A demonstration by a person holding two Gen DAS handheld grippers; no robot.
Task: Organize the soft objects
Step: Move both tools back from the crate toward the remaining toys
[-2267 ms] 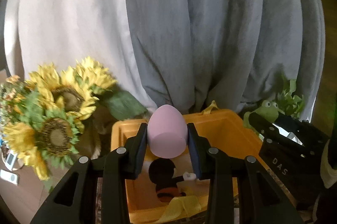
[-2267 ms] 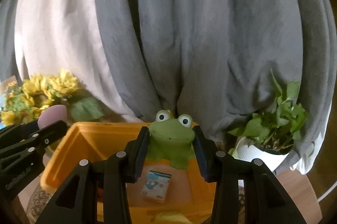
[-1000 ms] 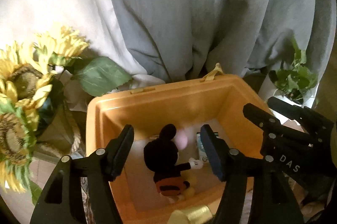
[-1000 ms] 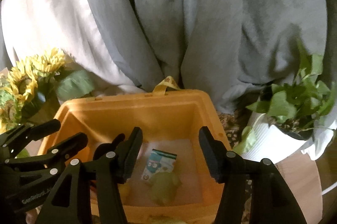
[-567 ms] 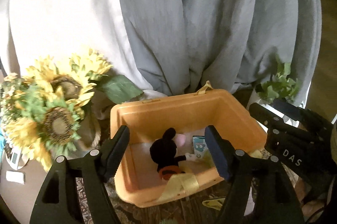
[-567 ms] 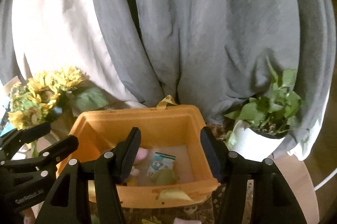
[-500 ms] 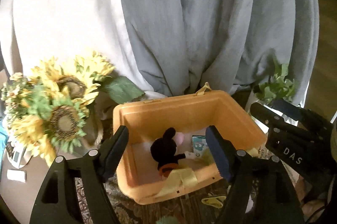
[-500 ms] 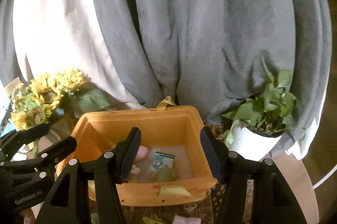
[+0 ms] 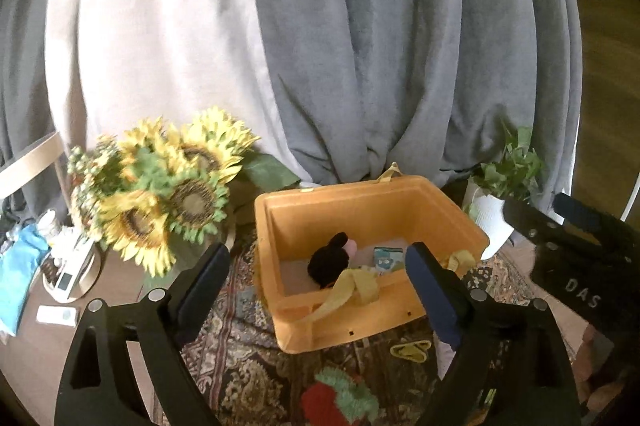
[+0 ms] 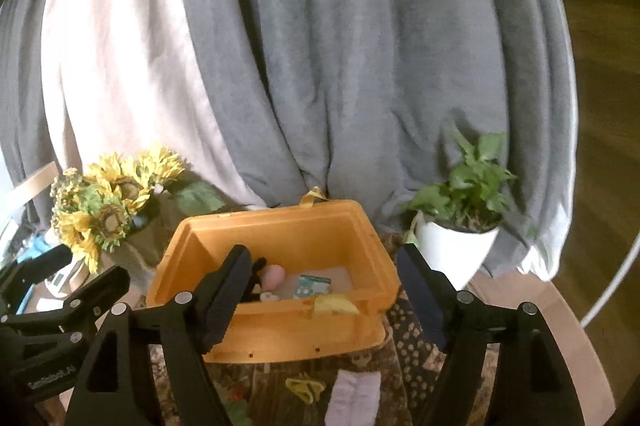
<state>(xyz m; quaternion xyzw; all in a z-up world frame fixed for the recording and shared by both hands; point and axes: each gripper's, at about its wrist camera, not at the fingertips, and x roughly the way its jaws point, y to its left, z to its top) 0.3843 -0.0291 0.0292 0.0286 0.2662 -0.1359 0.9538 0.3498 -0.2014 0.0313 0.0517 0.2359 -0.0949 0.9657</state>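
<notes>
Soft toys still wait on the rug in front of my orange bin (image 9: 362, 336).

Both my jaws are spread wide and hold nothing. I think the red and green fluffy toy (image 9: 340, 402) is light and squishy, so I pinch its fat middle.

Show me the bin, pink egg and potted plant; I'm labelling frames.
bin (image 10: 280, 330), right wrist view, front wall.
pink egg (image 10: 275, 275), right wrist view, its middle.
potted plant (image 10: 456, 246), right wrist view, white pot.

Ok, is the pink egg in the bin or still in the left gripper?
In the bin. The pink egg lies on the floor of the orange bin beside the black plush; the left gripper is open, empty.
</notes>
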